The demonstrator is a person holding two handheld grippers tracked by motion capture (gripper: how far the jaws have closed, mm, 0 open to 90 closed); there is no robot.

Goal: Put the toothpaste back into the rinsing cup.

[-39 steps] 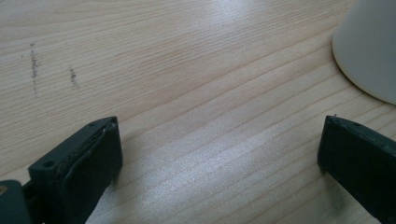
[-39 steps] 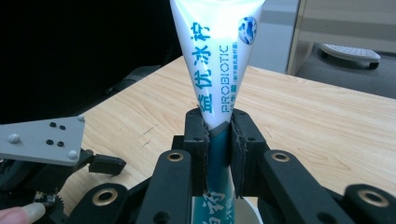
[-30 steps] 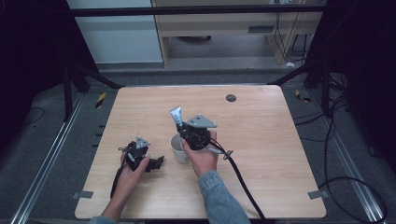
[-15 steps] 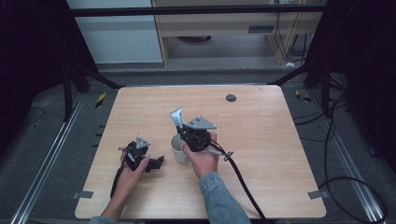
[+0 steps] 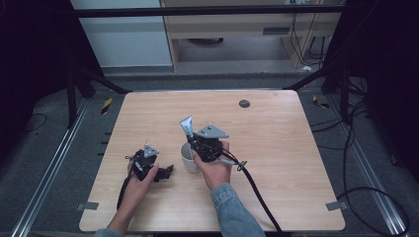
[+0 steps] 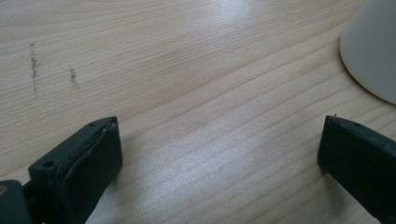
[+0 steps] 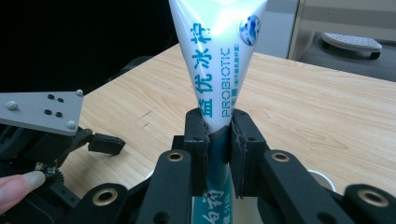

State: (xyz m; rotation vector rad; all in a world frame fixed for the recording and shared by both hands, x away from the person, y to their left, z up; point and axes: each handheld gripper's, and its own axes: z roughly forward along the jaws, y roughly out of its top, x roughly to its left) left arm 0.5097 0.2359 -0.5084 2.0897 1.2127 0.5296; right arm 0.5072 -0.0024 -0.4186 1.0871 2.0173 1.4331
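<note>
Wooden table, right tool clamping "PROBIOTIC" toothpaste tube

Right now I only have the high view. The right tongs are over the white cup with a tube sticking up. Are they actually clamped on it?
Observer: Yes. In the right gripper view the right tongs pinch the toothpaste tube at its lower part, pads pressed on both sides.
Operator: Any print on the tube?
Observer: Teal lettering, PROBIOTIC beside Chinese characters, running lengthwise.
Operator: Which way does it point?
Observer: Its flat crimped end is up; its lower end runs down past the pads toward the white cup.
Operator: Left tongs?
Observer: The left tongs are wide open with bare wooden table between the jaws, the cup off to one side.
</note>
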